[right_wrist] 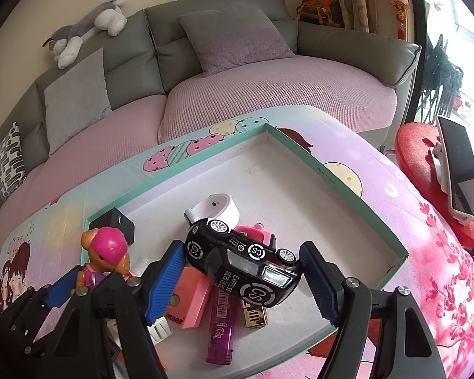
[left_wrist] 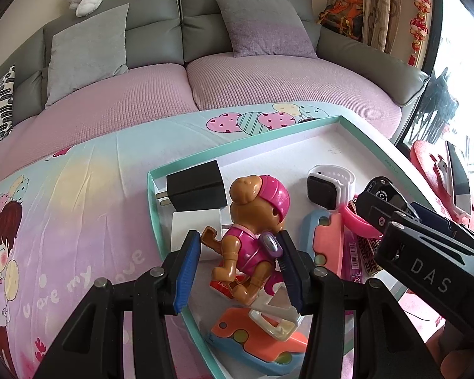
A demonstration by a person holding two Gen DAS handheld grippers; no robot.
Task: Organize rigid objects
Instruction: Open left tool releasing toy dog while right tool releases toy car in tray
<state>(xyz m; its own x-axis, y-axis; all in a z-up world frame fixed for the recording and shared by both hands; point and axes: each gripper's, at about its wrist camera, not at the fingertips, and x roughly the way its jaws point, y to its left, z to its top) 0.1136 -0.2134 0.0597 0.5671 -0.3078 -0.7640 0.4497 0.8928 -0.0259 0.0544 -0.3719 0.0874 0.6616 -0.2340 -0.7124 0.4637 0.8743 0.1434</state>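
Note:
A shallow white tray with a teal rim (left_wrist: pixel 249 145) (right_wrist: pixel 338 177) lies on a cartoon-print cloth. In the left wrist view my left gripper (left_wrist: pixel 240 268) is open around a brown dog figure in pink (left_wrist: pixel 252 224), which stands upright in the tray; it also shows in the right wrist view (right_wrist: pixel 106 252). My right gripper (right_wrist: pixel 240 281) is open with a black toy car (right_wrist: pixel 243 265) between its fingers, resting tilted on a pile of items; whether the pads touch it is unclear. The right gripper (left_wrist: pixel 395 218) shows at the right of the left wrist view.
In the tray are a black charger (left_wrist: pixel 196 186), a white charger (left_wrist: pixel 196 224), a white smartwatch (left_wrist: pixel 330 186) (right_wrist: pixel 215 208), a pink eraser (right_wrist: pixel 191 297), a purple lighter (right_wrist: pixel 221 325), a gold lighter (right_wrist: pixel 254 311) and an orange-blue toy (left_wrist: pixel 252 344). A grey sofa (left_wrist: pixel 180 31) stands behind. A phone (right_wrist: pixel 461 170) rests on a red stool (right_wrist: pixel 417 154).

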